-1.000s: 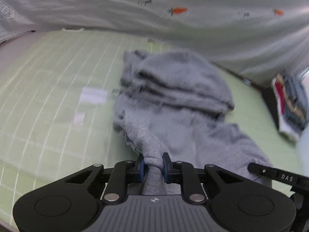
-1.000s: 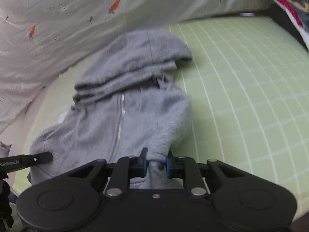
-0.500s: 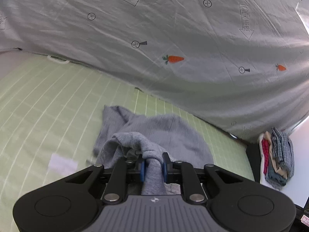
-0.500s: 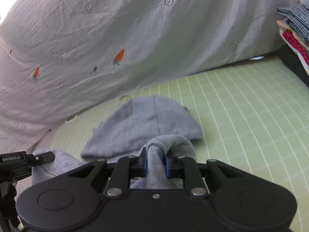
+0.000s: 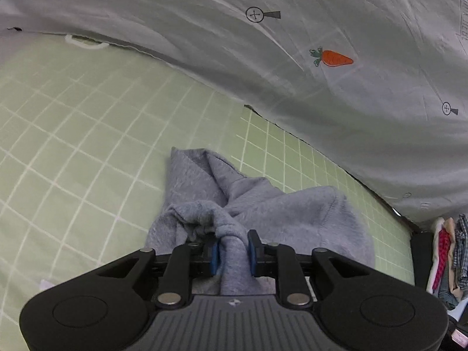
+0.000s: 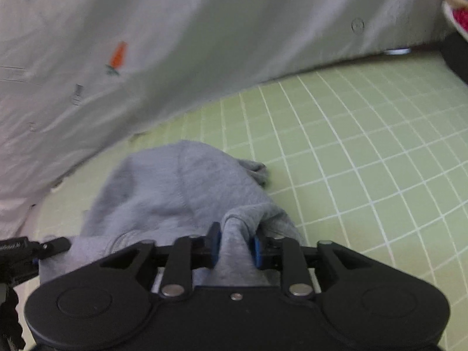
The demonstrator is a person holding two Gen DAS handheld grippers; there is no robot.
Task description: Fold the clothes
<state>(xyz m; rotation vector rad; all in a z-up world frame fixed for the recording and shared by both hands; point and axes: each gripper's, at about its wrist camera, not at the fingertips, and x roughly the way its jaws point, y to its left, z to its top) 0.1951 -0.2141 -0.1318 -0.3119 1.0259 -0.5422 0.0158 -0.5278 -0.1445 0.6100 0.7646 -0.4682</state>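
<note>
Left wrist view: the left gripper (image 5: 232, 253) is pinching a bunched hem of the grey hoodie (image 5: 263, 204) between its blue pads (image 5: 214, 253), carrying that edge over the garment's upper part, probably to lay the bottom half onto the top half. The hoodie is lying on the green gridded mat (image 5: 87, 146) on the bench, near the white carrot-print sheet (image 5: 321, 58) behind it. A second ago the whole hoodie was stretched out ahead; now only the hood end is showing beyond the fold, and the sheet is filling far more of the picture. The jaws have just been opening a little, though cloth is sitting between them and the pads look to be touching it (loosely, I judge).

Right wrist view: the right gripper (image 6: 234, 248) is holding the other hem corner the same way, fabric between its pads, jaws likewise just opening. The zip front seen earlier is now covered; the hood (image 6: 181, 181) is lying just ahead.
</note>
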